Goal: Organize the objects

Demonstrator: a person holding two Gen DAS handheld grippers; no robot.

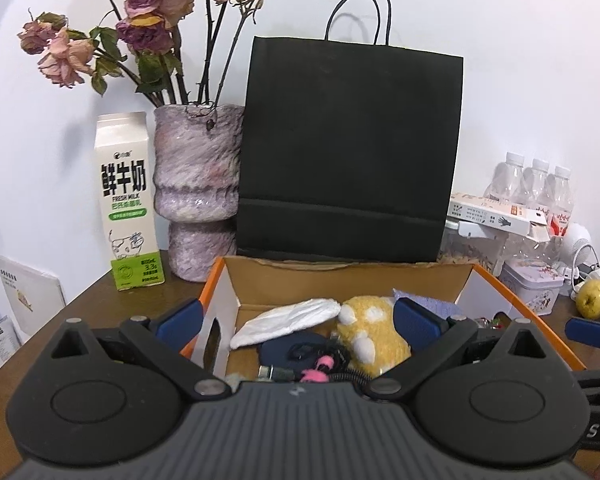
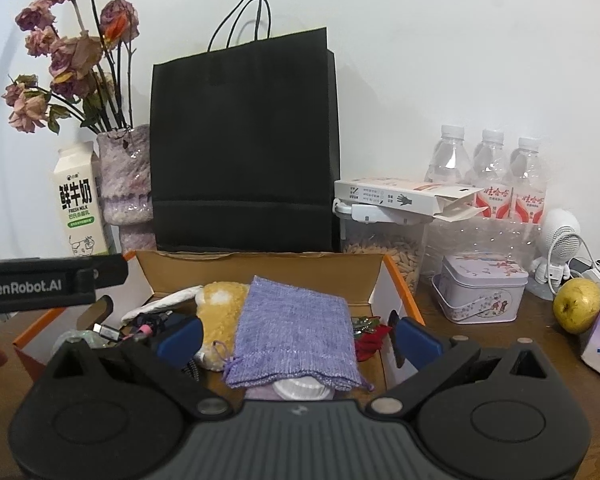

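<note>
Two grippers hover over the open cardboard box (image 2: 260, 272), which stands just in front of the black paper bag (image 2: 244, 148). The left gripper (image 1: 296, 320) has its blue fingers (image 1: 180, 316) spread wide and holds nothing; one finger is outside the left wall of the box, the other above its inside. The right gripper (image 2: 296, 334) is also wide open and empty, with its fingers on both sides of the purple knitted pouch (image 2: 296, 336).

This pouch lies inside the box, on top of the other things, resting partly on the yellow plush toy (image 2: 220, 312). Left of the toy in the box are a white cloth piece (image 1: 288, 320) and some dark cables with a pink part (image 1: 320, 364).

The pouch looks soft and light, so I think it will fold and hang when lifted. A good place to hold is probably the gathered end with the drawstring, near the camera, or a pinch across the middle. The plush is also soft and should be easy to squeeze. The cables may tangle and drag their neighbours.
</note>
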